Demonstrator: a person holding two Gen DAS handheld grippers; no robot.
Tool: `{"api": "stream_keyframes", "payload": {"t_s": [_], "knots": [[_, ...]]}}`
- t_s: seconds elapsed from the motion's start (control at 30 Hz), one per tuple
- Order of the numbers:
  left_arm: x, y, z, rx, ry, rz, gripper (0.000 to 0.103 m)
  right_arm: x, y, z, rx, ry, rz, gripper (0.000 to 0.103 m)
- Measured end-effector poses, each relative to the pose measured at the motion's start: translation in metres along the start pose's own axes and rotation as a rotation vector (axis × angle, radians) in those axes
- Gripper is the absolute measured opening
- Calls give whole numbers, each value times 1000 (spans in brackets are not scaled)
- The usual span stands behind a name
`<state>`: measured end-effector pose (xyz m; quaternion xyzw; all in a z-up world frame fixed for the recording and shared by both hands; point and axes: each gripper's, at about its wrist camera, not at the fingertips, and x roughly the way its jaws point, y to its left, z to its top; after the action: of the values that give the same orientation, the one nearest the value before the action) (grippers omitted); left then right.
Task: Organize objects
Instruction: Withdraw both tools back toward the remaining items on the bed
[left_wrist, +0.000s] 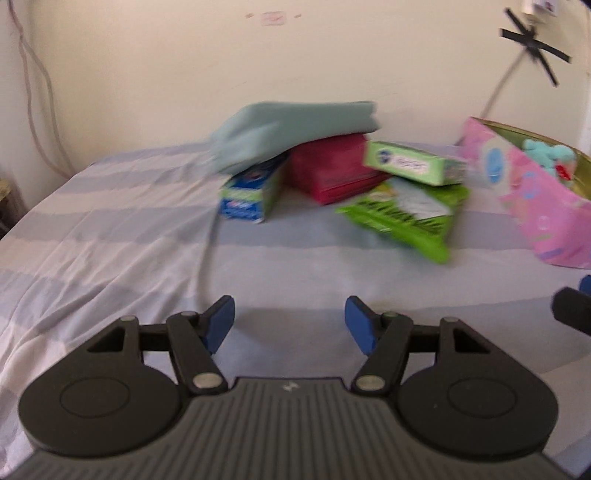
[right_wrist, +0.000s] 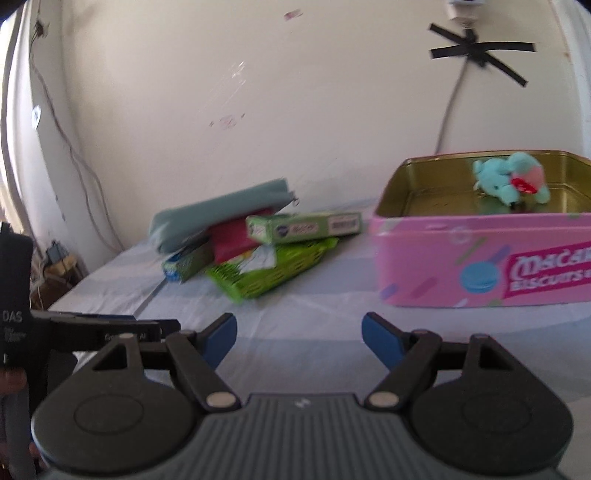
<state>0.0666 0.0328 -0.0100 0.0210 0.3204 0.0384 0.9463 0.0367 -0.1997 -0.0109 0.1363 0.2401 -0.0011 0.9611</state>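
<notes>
A pile lies on the striped bed: a teal pouch (left_wrist: 295, 129) on top of a blue and green box (left_wrist: 251, 195) and a magenta pouch (left_wrist: 332, 166), with a light green box (left_wrist: 413, 162) resting on a bright green packet (left_wrist: 406, 214). The pile also shows in the right wrist view, with the teal pouch (right_wrist: 218, 214) uppermost. An open pink biscuit tin (right_wrist: 480, 262) holds a teal plush toy (right_wrist: 509, 181). My left gripper (left_wrist: 290, 325) is open and empty, short of the pile. My right gripper (right_wrist: 299, 339) is open and empty, in front of the tin.
The bed sheet (left_wrist: 110, 229) is wrinkled on the left. A wall with cables (right_wrist: 66, 147) and black tape (right_wrist: 480, 48) stands behind the bed. The left gripper's body (right_wrist: 74, 332) shows at the left edge of the right wrist view.
</notes>
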Motion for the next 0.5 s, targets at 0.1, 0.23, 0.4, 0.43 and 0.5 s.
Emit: {"api": "stream_keyframes", "payload": {"t_s": [0.1, 0.23, 0.4, 0.43, 0.5], "knots": [[2, 13, -1, -29, -7, 10, 73, 7, 8, 0, -16, 20, 2, 78], [7, 23, -1, -45, -13, 30, 74, 16, 16, 1, -28, 43, 13, 78], [5, 32, -4, -99, -33, 6, 74, 27, 24, 1, -52, 68, 23, 78], [4, 35, -4, -115, -43, 1, 74, 28, 24, 1, -53, 73, 25, 78], [1, 42, -6, -161, -64, -17, 74, 31, 25, 1, -56, 85, 27, 78]]}}
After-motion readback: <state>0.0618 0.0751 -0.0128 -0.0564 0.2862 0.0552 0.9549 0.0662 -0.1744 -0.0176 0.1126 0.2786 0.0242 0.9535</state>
